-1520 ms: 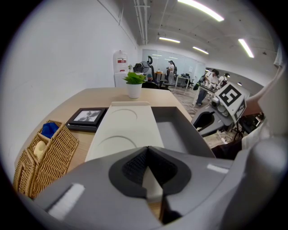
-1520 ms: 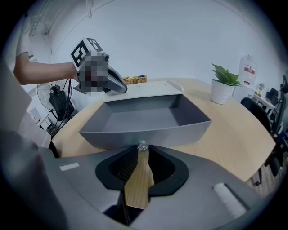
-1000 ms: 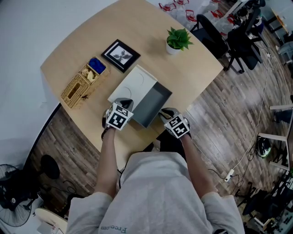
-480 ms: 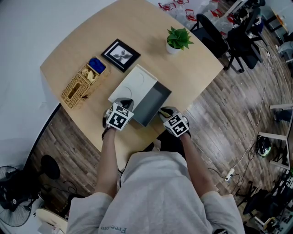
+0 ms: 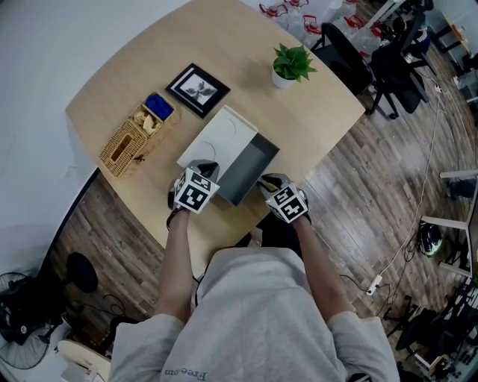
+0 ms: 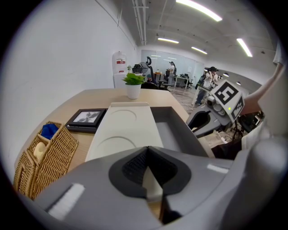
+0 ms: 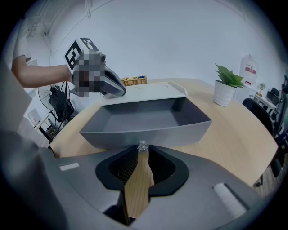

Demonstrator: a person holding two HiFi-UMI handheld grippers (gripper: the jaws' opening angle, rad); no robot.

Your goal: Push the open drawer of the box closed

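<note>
Rounded light-wood table [image 5: 246,45] on dark plank floor [image 5: 358,194], white wall [image 5: 37,52] from 9 to 11 o'clock, black office chairs [image 5: 373,60] at 1 to 2 o'clock, black fan [image 5: 26,328] at 8 o'clock, white power strip [image 5: 375,284] at 4 o'clock, ceiling strip lights [image 6: 198,10] lit overhead.

Free tabletop [image 5: 317,138] rt of drawer [image 5: 250,171]

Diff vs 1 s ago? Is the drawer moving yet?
Barely. The right gripper edged forward, jaws together at the drawer front, and the drawer slid slightly further into the box. Nothing was grasped or released. The left gripper, basket, frame and plant are unchanged.
</note>
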